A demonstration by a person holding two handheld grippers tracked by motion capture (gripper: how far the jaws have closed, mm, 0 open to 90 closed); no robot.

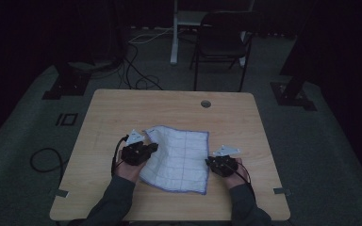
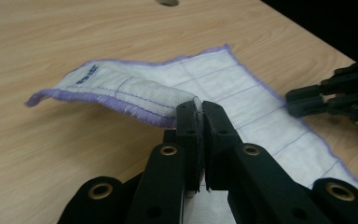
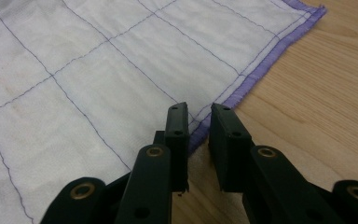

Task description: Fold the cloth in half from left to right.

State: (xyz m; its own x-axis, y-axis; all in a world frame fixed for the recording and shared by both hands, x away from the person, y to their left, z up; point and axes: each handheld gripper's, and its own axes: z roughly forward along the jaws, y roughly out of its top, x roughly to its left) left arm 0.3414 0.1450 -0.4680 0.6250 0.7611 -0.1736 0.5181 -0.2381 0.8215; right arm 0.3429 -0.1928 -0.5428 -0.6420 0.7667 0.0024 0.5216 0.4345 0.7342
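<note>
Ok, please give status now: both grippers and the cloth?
Left gripper shut on cloth edge, lifted. Right gripper open at the purple hem, holding nothing. Table unobstructed.

White purple-hemmed cloth on table; left edge lifted, folding over

One white cloth with purple hem and grid stitching lies on one wooden counter. Two black tools: the left tool at the cloth's 9 o'clock edge, the right tool at its 3 o'clock edge. Two grey three-cornered plates, one atop each tool. One round cable hole sits at the counter's 12 o'clock side. One dark chair stands on the floor beyond it.
</note>
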